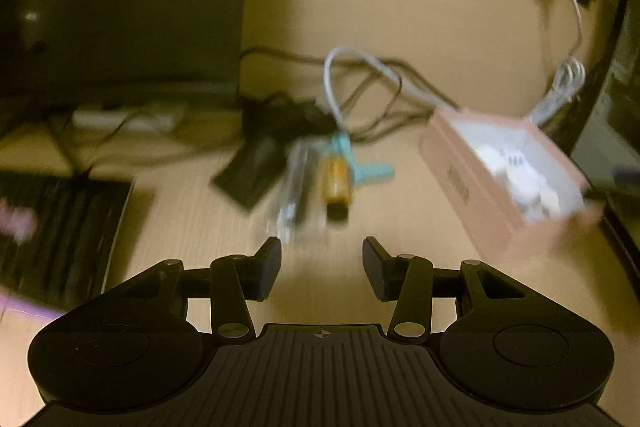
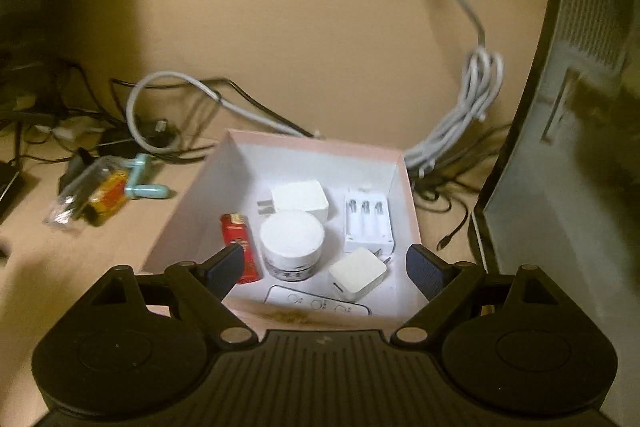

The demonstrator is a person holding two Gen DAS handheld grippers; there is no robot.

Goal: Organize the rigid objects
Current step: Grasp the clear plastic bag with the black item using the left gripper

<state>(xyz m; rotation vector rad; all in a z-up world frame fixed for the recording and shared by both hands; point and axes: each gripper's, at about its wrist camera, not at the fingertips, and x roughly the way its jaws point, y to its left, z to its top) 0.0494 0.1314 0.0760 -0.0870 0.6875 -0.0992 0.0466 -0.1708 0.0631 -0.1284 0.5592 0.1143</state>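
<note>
Light wooden desk (image 1: 328,291), tangled cables (image 1: 372,79), beige wall (image 2: 300,27) behind.

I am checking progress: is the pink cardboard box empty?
Not empty: pink cardboard box holds red lighter, round white jar.

Lighter (image 2: 240,247) and jar (image 2: 291,241) inside box (image 2: 316,149)

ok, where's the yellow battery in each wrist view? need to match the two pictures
Left wrist: yellow battery near centre, just ahead of the open left gripper, beside a clear plastic bag; blurred.
Right wrist: same battery at far left on the desk, outside the pink box, well left of the open right gripper.
Shared landmark: the teal T-shaped piece right next to the battery.
</note>
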